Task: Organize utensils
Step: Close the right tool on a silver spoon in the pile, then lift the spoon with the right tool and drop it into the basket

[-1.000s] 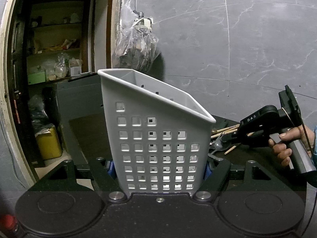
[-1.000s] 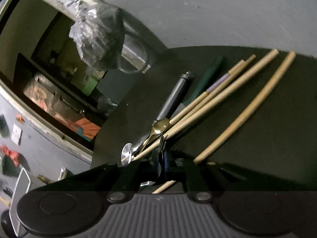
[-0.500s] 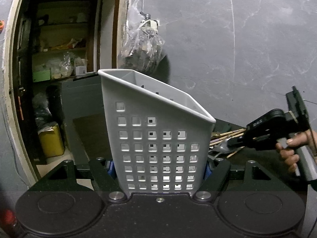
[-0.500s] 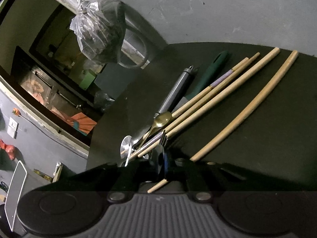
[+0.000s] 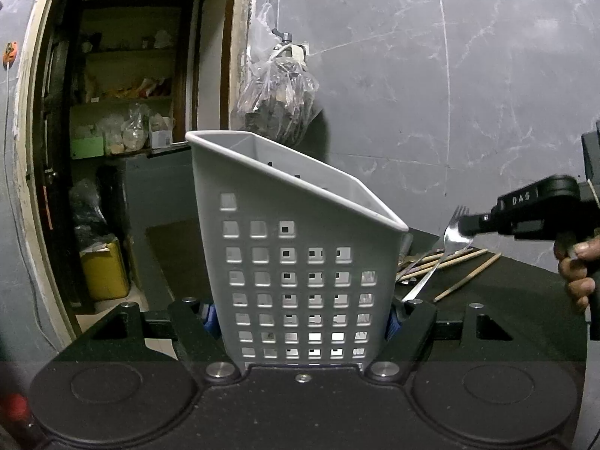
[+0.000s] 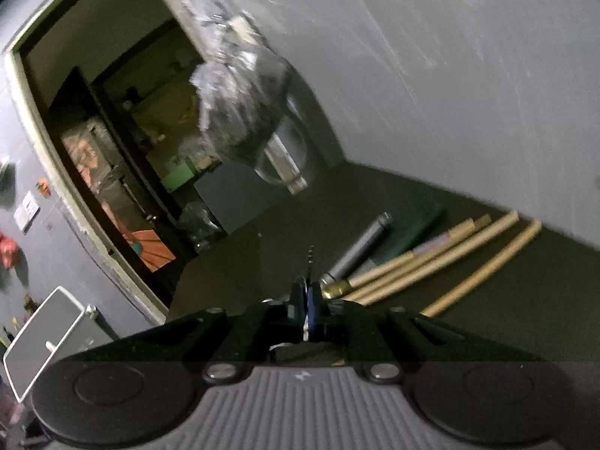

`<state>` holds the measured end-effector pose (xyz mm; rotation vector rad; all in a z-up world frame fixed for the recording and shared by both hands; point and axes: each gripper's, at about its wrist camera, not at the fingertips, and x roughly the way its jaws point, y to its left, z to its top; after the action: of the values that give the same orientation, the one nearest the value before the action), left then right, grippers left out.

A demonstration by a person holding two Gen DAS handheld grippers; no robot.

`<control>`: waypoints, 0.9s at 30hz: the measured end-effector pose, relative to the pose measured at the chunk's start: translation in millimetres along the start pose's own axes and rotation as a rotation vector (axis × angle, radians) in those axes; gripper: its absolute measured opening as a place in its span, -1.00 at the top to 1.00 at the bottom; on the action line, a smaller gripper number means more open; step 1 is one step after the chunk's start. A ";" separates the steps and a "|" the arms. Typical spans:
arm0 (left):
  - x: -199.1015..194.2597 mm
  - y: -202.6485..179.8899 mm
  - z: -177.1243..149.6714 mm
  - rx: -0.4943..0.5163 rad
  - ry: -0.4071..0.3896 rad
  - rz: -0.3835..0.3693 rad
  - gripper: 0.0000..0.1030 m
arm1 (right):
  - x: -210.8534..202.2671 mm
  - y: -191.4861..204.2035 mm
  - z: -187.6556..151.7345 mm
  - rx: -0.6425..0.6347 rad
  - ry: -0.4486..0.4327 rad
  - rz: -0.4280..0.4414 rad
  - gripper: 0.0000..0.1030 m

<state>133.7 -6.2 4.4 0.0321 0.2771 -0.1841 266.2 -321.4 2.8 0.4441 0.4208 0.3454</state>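
Since 1.0 s ago: fork [image 5: 450,242] raised off the pile, now clear of the desk [image 5: 525,281]; right gripper [image 5: 467,223] lifted with it. R jaws closed narrow on fork, tines up, handle slanting down-left toward the desk's near edge. Left gripper [image 5: 302,317] jaws set wide, clamped on both sides of the grey caddy [image 5: 296,262], held upright. Fork sits just right of caddy's low rim corner, apart from it. Sticks [image 6: 431,258], grey handle [image 6: 360,249] and green handle [image 6: 420,221] lie bunched by the desk's far edge at the wall. R wrist view is motion-blurred
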 end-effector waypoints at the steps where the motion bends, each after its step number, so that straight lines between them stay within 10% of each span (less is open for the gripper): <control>1: 0.0 -0.8 0.4 0.002 0.000 0.000 -0.47 | -3.0 3.6 1.1 -0.019 -0.011 0.000 0.96; 27: 2.0 -2.3 2.6 0.015 0.005 0.004 -0.47 | 24.7 -66.1 -23.7 0.282 0.171 0.006 0.90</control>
<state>135.9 -9.0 6.4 0.0479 0.2809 -0.1824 291.5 -359.4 -56.0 0.6935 0.6391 0.3327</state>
